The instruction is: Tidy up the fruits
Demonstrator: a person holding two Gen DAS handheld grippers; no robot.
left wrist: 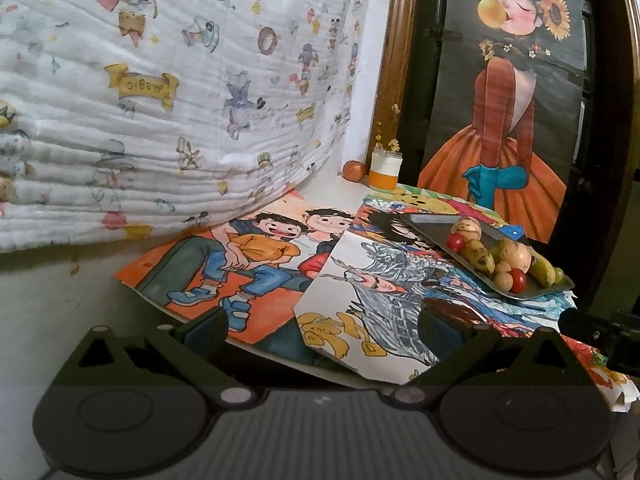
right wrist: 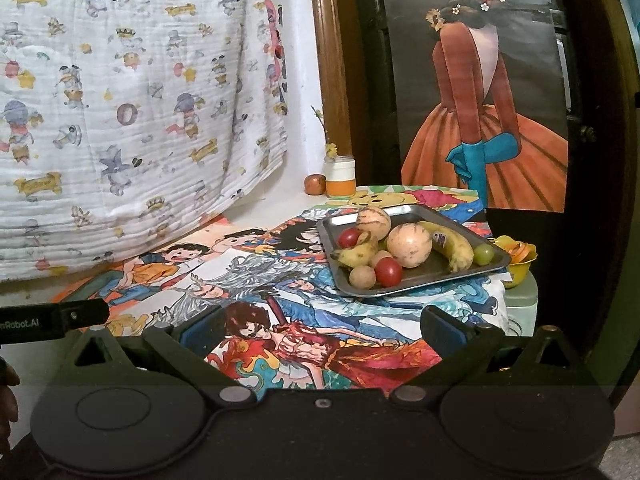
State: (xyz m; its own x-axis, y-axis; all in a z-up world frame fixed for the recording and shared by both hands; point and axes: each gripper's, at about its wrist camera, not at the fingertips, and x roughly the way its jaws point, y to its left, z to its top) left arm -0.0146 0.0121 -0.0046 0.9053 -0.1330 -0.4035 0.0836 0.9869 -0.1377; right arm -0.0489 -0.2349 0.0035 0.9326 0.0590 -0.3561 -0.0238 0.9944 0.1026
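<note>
A metal tray (right wrist: 460, 222) holds mixed fruit: two bananas (right wrist: 448, 246), two pale round melons (right wrist: 409, 247), two red tomatoes (right wrist: 388, 272), small brown fruits (right wrist: 362, 277) and a green grape (right wrist: 484, 255). The tray (left wrist: 436, 228) also shows at the right in the left wrist view. A lone reddish fruit (right wrist: 315, 184) sits off the tray by the back wall. My right gripper (right wrist: 322, 330) is open and empty, short of the tray. My left gripper (left wrist: 320, 330) is open and empty, over the drawings to the tray's left.
Colourful drawings (right wrist: 248, 280) cover the table. A white and orange jar (right wrist: 340, 178) with small flowers stands next to the lone fruit. A yellow bowl (right wrist: 518, 260) sits right of the tray. A patterned cloth (left wrist: 160, 100) hangs at the left; a framed poster (right wrist: 480, 100) stands behind.
</note>
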